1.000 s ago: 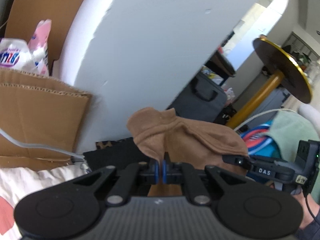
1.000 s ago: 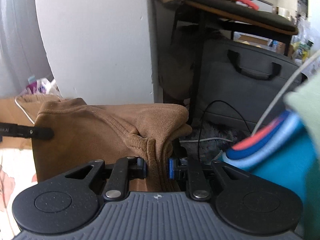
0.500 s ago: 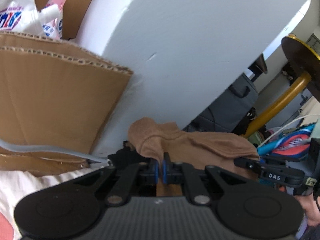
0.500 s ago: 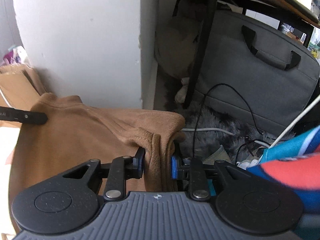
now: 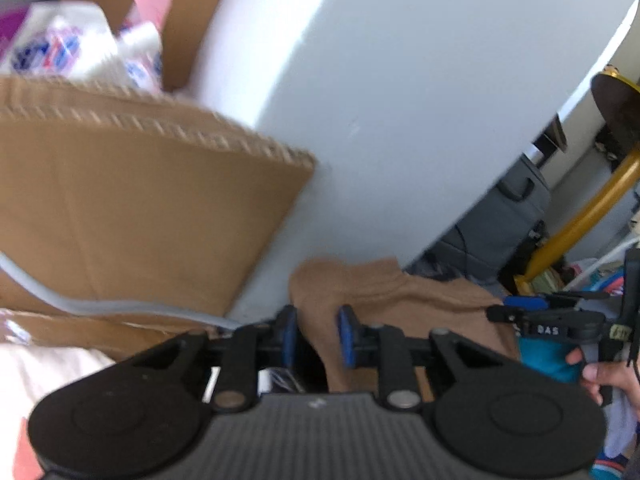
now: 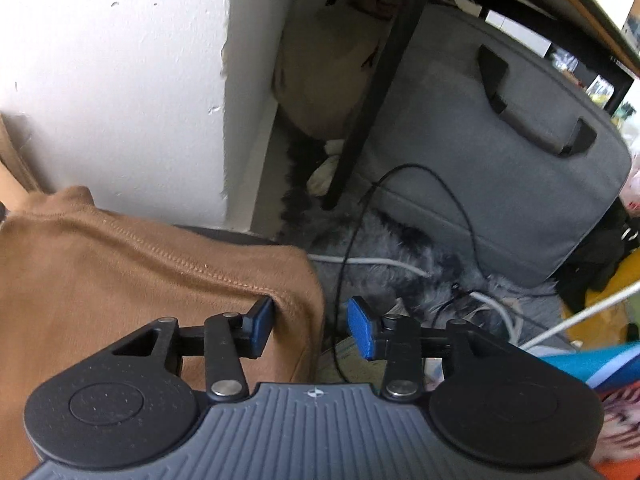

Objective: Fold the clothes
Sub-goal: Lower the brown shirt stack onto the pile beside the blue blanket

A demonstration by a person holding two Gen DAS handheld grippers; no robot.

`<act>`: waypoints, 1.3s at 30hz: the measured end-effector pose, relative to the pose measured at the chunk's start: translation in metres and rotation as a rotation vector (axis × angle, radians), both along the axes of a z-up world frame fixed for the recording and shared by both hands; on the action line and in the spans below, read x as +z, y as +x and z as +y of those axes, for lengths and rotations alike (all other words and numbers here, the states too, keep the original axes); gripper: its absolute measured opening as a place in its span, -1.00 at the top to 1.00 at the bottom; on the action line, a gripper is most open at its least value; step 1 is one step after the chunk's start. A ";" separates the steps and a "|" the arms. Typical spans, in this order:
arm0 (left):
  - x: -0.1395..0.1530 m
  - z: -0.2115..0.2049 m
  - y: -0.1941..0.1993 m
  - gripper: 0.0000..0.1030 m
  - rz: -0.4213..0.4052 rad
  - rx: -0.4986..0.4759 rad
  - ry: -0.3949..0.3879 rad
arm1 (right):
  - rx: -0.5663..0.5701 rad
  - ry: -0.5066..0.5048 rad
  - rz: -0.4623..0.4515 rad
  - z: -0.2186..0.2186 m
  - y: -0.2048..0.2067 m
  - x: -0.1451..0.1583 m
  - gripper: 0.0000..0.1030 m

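Observation:
A tan fleece garment (image 5: 404, 300) lies folded just ahead of both grippers. In the left wrist view my left gripper (image 5: 316, 334) is open, its blue pads apart, with a corner of the cloth lying between them, not pinched. The right gripper's fingers (image 5: 524, 308) show at that view's right edge by the far corner. In the right wrist view the tan garment (image 6: 132, 276) fills the lower left. My right gripper (image 6: 312, 330) is open, its left pad against the cloth's corner, its right pad clear of it.
A cardboard box (image 5: 132, 208) and a white wall (image 5: 380, 100) stand close behind the garment. A grey bag (image 6: 500, 168), black and white cables (image 6: 372, 264), a black desk leg (image 6: 376, 92) and a gold table stand (image 5: 580, 216) crowd the right. A hand (image 5: 612, 376) holds the right gripper.
Both grippers have opened and let go of the tan garment, which dropped and now lies lower. Both cameras have tilted down and moved closer to the wall.

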State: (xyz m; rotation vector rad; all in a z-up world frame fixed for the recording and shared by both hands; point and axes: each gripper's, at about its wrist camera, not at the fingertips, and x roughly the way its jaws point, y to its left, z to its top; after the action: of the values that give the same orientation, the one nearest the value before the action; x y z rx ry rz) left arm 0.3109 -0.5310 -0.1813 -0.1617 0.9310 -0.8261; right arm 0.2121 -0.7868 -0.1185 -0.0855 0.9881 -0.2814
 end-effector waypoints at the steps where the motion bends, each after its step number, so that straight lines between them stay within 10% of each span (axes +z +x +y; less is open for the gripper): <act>1: 0.003 0.004 0.001 0.54 -0.007 0.011 -0.001 | -0.007 -0.001 -0.004 -0.001 0.000 0.002 0.08; 19: 0.016 0.016 -0.085 0.54 -0.041 -0.127 -0.096 | -0.081 0.236 -0.245 0.021 -0.071 0.016 0.20; 27: -0.006 0.013 -0.095 0.54 -0.025 -0.123 -0.044 | -0.125 0.171 -0.180 0.018 -0.082 -0.033 0.79; 39: -0.011 0.023 -0.093 0.80 -0.019 -0.062 -0.005 | -0.078 -0.040 -0.212 0.038 -0.070 -0.035 0.83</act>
State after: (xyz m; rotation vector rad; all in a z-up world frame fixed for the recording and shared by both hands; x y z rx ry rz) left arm 0.2179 -0.5081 -0.1918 -0.1296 0.9203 -0.8864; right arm 0.1419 -0.7488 -0.1540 -0.0524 0.7763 -0.3737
